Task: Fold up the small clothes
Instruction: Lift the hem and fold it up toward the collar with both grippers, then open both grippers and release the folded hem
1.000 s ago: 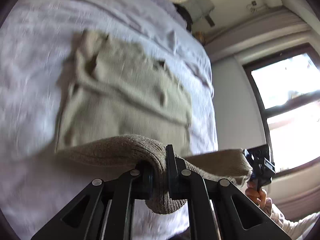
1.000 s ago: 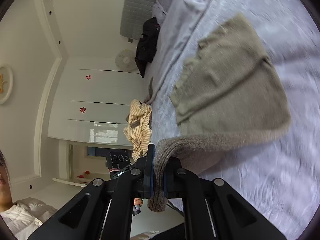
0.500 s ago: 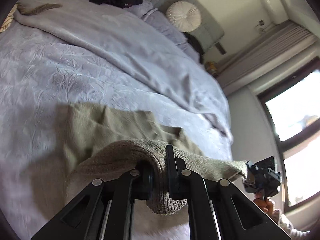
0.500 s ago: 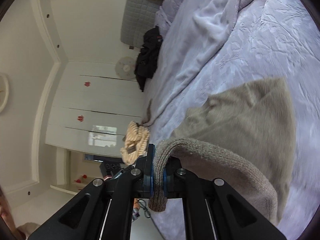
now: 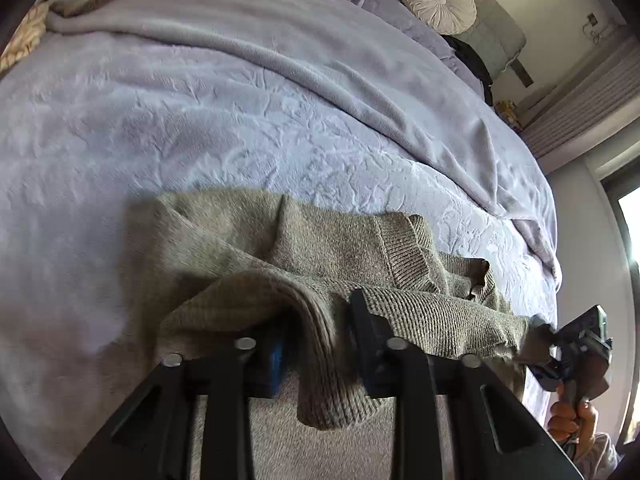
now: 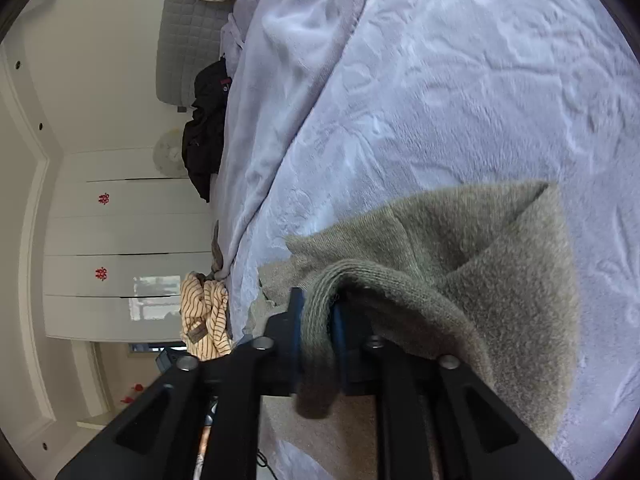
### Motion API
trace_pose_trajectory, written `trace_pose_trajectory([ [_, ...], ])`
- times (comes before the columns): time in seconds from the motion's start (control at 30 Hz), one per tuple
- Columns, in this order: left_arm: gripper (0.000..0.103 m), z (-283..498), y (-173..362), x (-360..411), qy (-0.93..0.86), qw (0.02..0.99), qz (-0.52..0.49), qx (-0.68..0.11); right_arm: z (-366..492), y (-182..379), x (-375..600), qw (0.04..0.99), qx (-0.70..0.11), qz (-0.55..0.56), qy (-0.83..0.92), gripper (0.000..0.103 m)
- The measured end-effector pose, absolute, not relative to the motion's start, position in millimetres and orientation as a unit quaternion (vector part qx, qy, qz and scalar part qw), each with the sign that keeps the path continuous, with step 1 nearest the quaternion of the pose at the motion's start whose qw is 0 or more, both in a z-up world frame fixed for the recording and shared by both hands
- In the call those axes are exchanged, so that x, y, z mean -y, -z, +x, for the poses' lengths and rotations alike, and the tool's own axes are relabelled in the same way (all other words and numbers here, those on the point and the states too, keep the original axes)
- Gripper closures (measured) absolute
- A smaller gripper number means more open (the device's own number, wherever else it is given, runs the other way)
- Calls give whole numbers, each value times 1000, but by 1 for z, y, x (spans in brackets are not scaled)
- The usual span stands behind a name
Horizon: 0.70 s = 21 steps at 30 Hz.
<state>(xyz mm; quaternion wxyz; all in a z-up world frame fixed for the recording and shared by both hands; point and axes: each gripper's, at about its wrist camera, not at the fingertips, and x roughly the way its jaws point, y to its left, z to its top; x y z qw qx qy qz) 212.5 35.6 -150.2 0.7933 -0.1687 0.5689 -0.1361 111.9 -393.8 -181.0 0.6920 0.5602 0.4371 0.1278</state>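
Observation:
A small olive-grey knit sweater [image 5: 328, 248] lies on the pale lilac bed cover, folded over on itself. My left gripper [image 5: 320, 336] has its jaws parted, with the ribbed hem [image 5: 320, 360] draped loosely between them. My right gripper [image 6: 316, 328] is shut on the other end of the same hem [image 6: 320, 344], low over the sweater [image 6: 500, 272]. The right gripper also shows at the right edge of the left wrist view [image 5: 576, 344], held by a hand.
A rumpled lilac blanket [image 5: 304, 52] lies across the far part of the bed. A round cushion [image 5: 438, 2] and dark clothes [image 6: 206, 128] sit by the headboard. A striped yellow garment [image 6: 204, 312] hangs at the bed's edge near white wardrobes [image 6: 120, 256].
Both grippers carried the hem forward over the sweater and lowered it, folding it in half. The left jaws have opened from their grip on the hem.

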Motion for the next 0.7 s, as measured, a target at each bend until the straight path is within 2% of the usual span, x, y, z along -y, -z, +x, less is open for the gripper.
trace_pose_trajectory([
  [0.03, 45, 212, 144, -36, 132, 797, -164, -566, 110, 176, 396, 695, -431, 560, -129, 41],
  [0.07, 41, 209, 136, -37, 129, 804, -158, -559, 108, 168, 400, 701, -420, 562, -130, 33],
  [0.1, 41, 206, 127, -38, 130, 812, -149, -549, 106, 162, 402, 705, -412, 562, -133, 31],
  [0.2, 41, 199, 103, -41, 141, 826, -123, -532, 100, 140, 402, 725, -403, 540, -145, 32],
  [0.27, 41, 192, 95, -42, 144, 829, -109, -530, 93, 127, 397, 743, -415, 503, -149, 43],
  [0.3, 41, 186, 94, -42, 147, 828, -96, -532, 89, 122, 394, 751, -418, 489, -149, 54],
  [0.4, 41, 173, 99, -38, 163, 824, -73, -538, 75, 118, 383, 763, -420, 466, -159, 62],
  [0.53, 41, 165, 133, -12, 180, 799, -32, -573, 85, 138, 356, 761, -469, 419, -161, 62],
  [0.7, 41, 181, 151, 8, 157, 809, -30, -566, 118, 163, 349, 766, -493, 392, -124, 62],
])
